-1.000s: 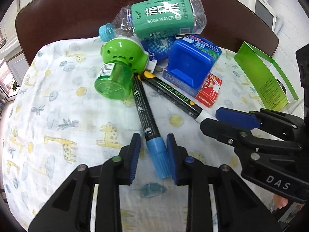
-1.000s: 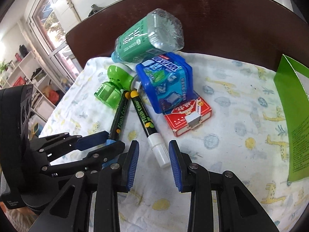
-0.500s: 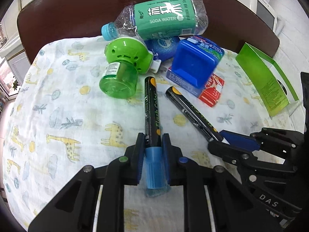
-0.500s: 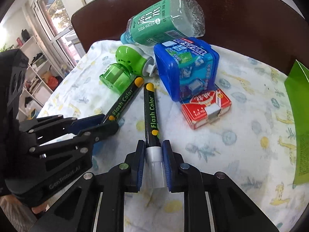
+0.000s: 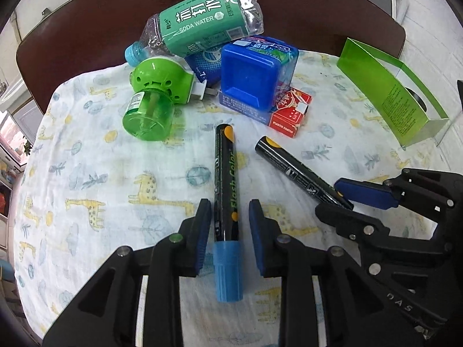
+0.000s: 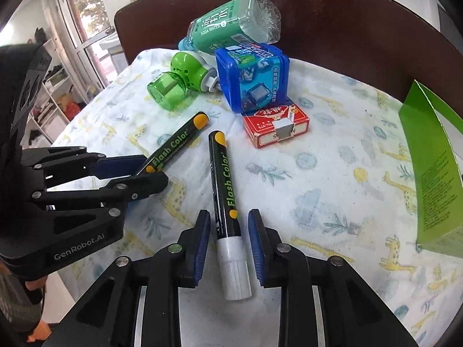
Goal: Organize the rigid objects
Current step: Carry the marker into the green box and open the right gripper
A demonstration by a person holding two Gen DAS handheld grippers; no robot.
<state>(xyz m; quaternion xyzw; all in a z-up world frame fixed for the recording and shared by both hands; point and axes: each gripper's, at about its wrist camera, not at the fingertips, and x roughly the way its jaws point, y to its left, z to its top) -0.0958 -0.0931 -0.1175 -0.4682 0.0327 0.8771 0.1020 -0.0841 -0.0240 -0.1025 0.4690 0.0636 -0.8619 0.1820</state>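
Note:
Two black "Flash Color" markers lie on the giraffe-print cloth (image 5: 95,179), apart from the pile behind them. The blue-capped marker (image 5: 226,190) lies between the fingers of my left gripper (image 5: 228,225). Its jaws are opening, with a gap on each side of the barrel. The white-capped marker (image 6: 225,190) lies between the fingers of my right gripper (image 6: 228,227), whose jaws are also opening with gaps on both sides. In the left wrist view my right gripper (image 5: 337,199) straddles the white-capped marker (image 5: 292,167). In the right wrist view my left gripper (image 6: 152,170) straddles the blue-capped marker (image 6: 176,144).
Behind the markers are a soda water bottle (image 5: 199,20), a green plug-in bottle device (image 5: 153,98), a blue box (image 5: 254,78) and a red card pack (image 5: 289,112). A green carton (image 5: 387,98) stands at the right. The dark table edge (image 5: 86,37) curves behind the cloth.
Both grippers shut on their markers, drew them towards me away from the pile, and now have their jaws apart again. The markers lie on the cloth.

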